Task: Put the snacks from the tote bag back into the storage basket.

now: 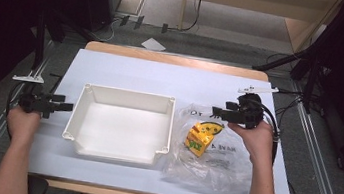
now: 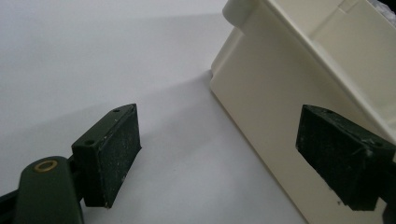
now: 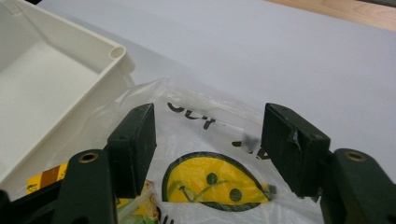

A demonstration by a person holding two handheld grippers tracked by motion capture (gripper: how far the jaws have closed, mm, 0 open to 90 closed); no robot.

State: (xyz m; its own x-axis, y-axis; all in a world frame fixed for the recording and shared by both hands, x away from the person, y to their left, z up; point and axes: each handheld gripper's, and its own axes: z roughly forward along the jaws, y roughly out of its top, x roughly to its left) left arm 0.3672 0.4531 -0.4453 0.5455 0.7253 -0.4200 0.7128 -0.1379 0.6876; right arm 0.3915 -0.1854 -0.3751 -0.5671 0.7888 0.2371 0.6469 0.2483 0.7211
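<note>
Table [image 1: 128,71]: pale blue-white top with a wooden edge along the far side. Dark floor and stand legs around it.

Tray [image 1: 121,125]: large, white, rectangular, open-topped, sitting left of centre on the table. Interior looks bare. In the left gripper view its outer wall [image 2: 261,102] stands close at the right, with a rounded corner lip at the top. In the right gripper view a rolled corner of the tray [image 3: 114,53] sits at the upper left.

Plastic bag [image 1: 205,152]: clear, crumpled, lying just right of the tray, its left edge against the tray's right wall. Dark lettering and a yellow smiley face print [image 3: 212,182] on the film. Inside the bag: a yellow box [image 1: 200,138] with green marking, tilted, near the tray side.

Left hand [image 1: 23,123]: at the table's left edge, holding the left gripper [image 1: 63,106]. The gripper points rightward toward the tray's left wall, near it but apart. Jaws spread wide, nothing between them; in the left gripper view one pad hangs over bare table, the other in front of the tray wall.

Right hand [image 1: 255,138]: over the bag's right side, holding the right gripper [image 1: 218,114]. It points leftward above the bag's far upper part. Jaws spread apart, nothing pinched; in the right gripper view the printed film lies below and between them.
</note>
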